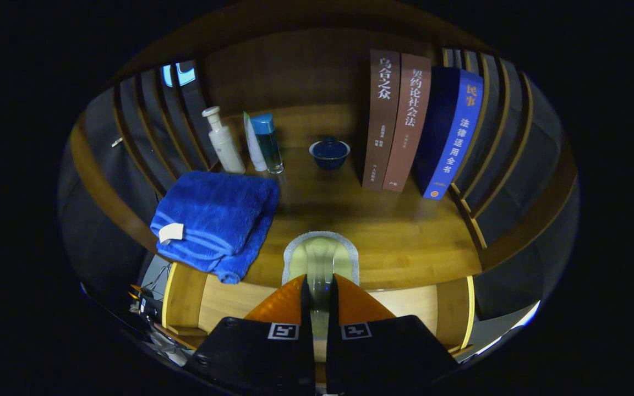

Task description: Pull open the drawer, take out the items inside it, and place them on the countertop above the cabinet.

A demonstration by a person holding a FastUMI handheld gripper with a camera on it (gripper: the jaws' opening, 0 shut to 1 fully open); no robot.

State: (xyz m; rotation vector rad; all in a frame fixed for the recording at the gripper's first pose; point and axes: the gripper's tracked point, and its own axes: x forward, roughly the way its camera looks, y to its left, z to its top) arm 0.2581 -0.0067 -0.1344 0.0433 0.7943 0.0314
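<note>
Fingers [320,297] were nearly pressed together, pinching a pale, translucent item [321,257] with a silvery rim, and it hung just over the front edge of the countertop [405,231]. By my reading, that was the placing step: one thing out of the drawer and about to be set down on the bare wood. Next call was to carry it a touch further in from the front edge, lower it flat, then part the fingers. A folded blue towel [215,223] lay at the front-left corner, overhanging the edge a little. Bottles [242,143] stood along the left side, a dark lidded cup [329,153] sat near the back, and books [421,124] stood upright towards the right. What the pinched item actually was stayed hard to make out, its lower part hidden between the fingers. Pale wood below the countertop [229,300] could have been the open drawer, but its contents were blocked by the gripper body.
</note>
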